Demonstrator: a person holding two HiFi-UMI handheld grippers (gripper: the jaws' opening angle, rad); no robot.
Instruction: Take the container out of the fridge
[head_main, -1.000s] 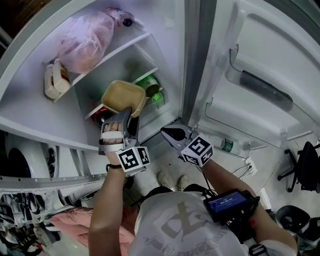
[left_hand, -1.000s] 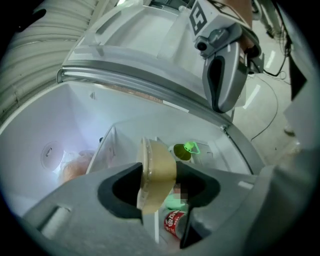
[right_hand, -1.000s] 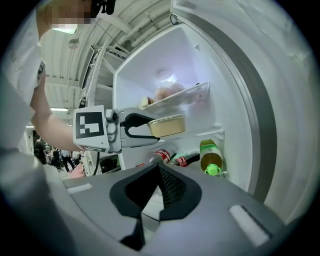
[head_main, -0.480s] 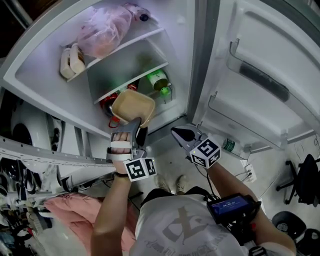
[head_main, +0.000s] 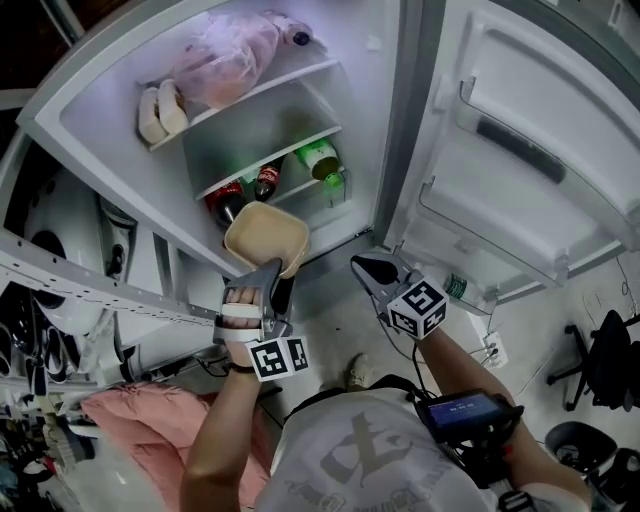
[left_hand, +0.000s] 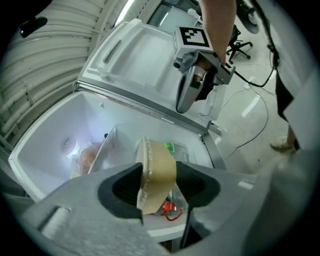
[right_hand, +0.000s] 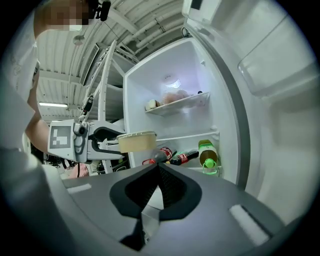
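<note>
Just outside the open white fridge (head_main: 372, 120), left gripper (head_main: 268, 276) is clamped across one end of the shallow tan plastic container (head_main: 267, 236) — looks light, bendy-walled, so grip gently; right gripper (head_main: 366, 270) closed, empty.

Workshop-type hall: corrugated ceiling (left_hand: 50, 65), concrete floor (head_main: 330, 320) with loose cables (left_hand: 250, 107), office chair (head_main: 610, 350), freestanding fridge (head_main: 260, 110).

The floor (head_main: 330, 305) between the fridge (head_main: 385, 120) and its open door (head_main: 520, 150) at right stands free. Cola bottles (head_main: 245, 192) and a green bottle (head_main: 318, 158) crowd the lower shelf (head_main: 290, 147). A pink bag (head_main: 225, 48) fills much of the upper shelf (head_main: 275, 80). The container (head_main: 267, 236) in the left claw (head_main: 272, 268) blocks the lower shelf's near side.
</note>
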